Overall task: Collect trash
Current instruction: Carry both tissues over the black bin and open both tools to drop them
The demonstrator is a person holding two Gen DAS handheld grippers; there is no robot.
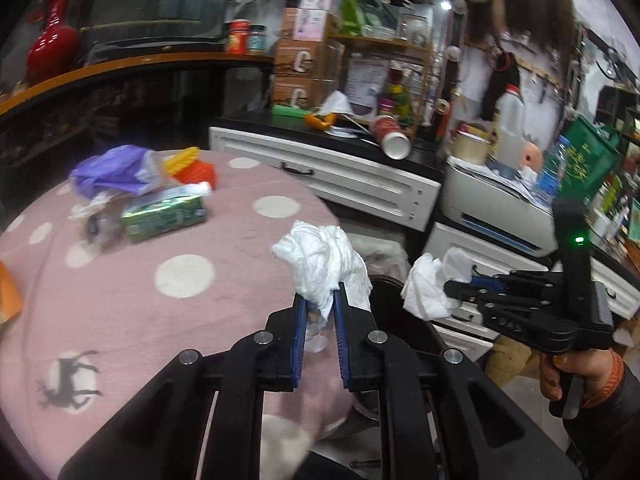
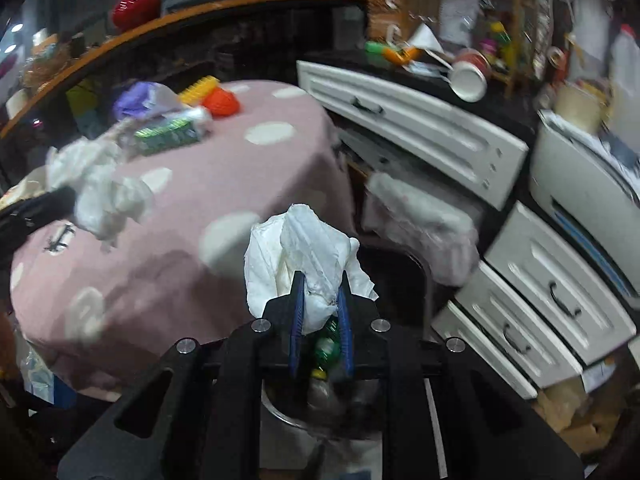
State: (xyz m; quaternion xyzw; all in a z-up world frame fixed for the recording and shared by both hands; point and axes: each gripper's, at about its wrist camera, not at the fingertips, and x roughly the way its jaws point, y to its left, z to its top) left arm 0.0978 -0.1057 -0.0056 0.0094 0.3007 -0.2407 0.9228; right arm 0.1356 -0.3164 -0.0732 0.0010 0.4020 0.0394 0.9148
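My left gripper [image 1: 320, 294] is shut on a crumpled white tissue [image 1: 324, 260] and holds it over the right edge of the pink polka-dot table [image 1: 160, 320]. My right gripper [image 2: 320, 282] is shut on a second crumpled white tissue [image 2: 304, 248], above a metal trash bin [image 2: 288, 412] that holds a green bottle [image 2: 326, 344]. The right gripper [image 1: 450, 286] with its tissue [image 1: 428, 288] also shows in the left wrist view. The left gripper's tissue [image 2: 100, 192] shows blurred in the right wrist view. More trash lies at the table's far side: a green carton [image 1: 164, 214] and a purple bag [image 1: 112, 172].
White drawer units [image 1: 320, 172] and a printer [image 1: 496, 208] stand right of the table. A tipped paper cup [image 1: 392, 136] lies on the black counter. An orange and yellow toy [image 1: 192, 166] sits by the purple bag. Cluttered shelves fill the back.
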